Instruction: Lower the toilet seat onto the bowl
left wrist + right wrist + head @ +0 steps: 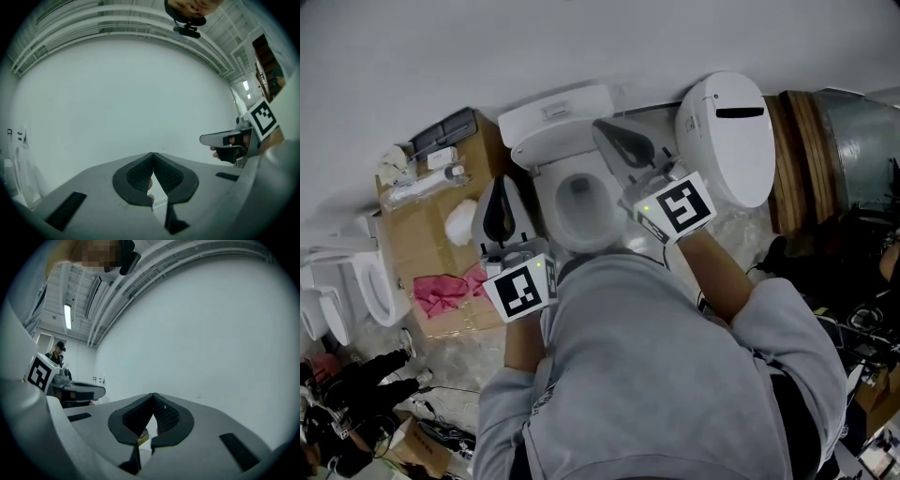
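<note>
A white toilet (pixel 546 197) stands against the wall with its tank (pixel 553 117) behind it. A white ring lies round the bowl opening (pixel 578 199); I cannot tell whether it is the seat or the bare rim. My left gripper (pixel 501 202) is held up left of the bowl, jaws shut and empty (pixel 153 155). My right gripper (pixel 619 141) is over the bowl's right side, also shut with nothing held (pixel 153 396). Both gripper views face the bare white wall. Each gripper shows in the other's view: the right gripper (pixel 229 139) and the left gripper (pixel 77 391).
A second white toilet with a closed oval lid (pixel 727 136) stands to the right, beside wooden boards (pixel 802 141) and a metal drum (pixel 862 141). Left is a cardboard box (pixel 427 239) with a pink cloth (pixel 441 291), then more toilets (pixel 366 281). Cables lie at lower left.
</note>
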`<control>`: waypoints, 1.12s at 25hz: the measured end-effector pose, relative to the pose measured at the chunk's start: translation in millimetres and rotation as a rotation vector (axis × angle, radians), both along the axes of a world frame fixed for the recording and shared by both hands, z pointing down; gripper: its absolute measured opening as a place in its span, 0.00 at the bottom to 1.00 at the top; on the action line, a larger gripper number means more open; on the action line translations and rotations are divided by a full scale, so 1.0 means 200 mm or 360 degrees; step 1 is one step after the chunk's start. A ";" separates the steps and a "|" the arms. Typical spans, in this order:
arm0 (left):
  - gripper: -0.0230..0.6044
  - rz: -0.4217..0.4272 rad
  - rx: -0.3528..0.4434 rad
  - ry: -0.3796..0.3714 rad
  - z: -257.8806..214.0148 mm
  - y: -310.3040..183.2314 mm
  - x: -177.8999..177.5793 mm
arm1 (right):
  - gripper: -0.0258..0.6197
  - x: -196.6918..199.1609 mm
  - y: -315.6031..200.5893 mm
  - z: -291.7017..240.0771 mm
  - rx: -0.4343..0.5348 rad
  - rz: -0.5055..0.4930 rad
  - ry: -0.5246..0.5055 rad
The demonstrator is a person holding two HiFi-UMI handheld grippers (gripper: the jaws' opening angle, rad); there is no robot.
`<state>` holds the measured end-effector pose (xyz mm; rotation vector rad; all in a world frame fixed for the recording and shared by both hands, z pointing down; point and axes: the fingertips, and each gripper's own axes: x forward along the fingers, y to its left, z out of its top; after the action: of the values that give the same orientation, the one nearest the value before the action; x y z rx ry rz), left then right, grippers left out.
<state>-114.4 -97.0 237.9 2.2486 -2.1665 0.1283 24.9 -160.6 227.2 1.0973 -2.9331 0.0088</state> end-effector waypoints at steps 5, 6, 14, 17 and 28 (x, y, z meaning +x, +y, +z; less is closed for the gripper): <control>0.04 -0.0007 0.0043 -0.0001 -0.07 -0.03 -0.02 | 0.04 0.08 0.00 -0.15 0.0051 0.0079 -0.0062; 0.04 -0.0010 0.0049 0.0002 -0.08 -0.03 -0.03 | 0.04 0.09 0.00 -0.17 0.0055 0.0093 -0.0076; 0.04 -0.0033 0.0072 0.0003 -0.11 -0.03 -0.10 | 0.04 0.18 0.05 -0.20 0.0058 0.0176 -0.0131; 0.04 -0.0056 0.0070 0.0010 -0.11 -0.03 -0.13 | 0.04 0.19 0.05 -0.18 0.0051 0.0191 -0.0134; 0.04 -0.0108 0.0085 0.0018 -0.13 0.00 -0.20 | 0.04 0.21 0.08 -0.17 0.0091 0.0242 -0.0149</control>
<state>-154.0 -96.9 212.0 2.1938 -2.2642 0.0575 67.2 -144.8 192.4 1.3622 -2.9392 -0.0235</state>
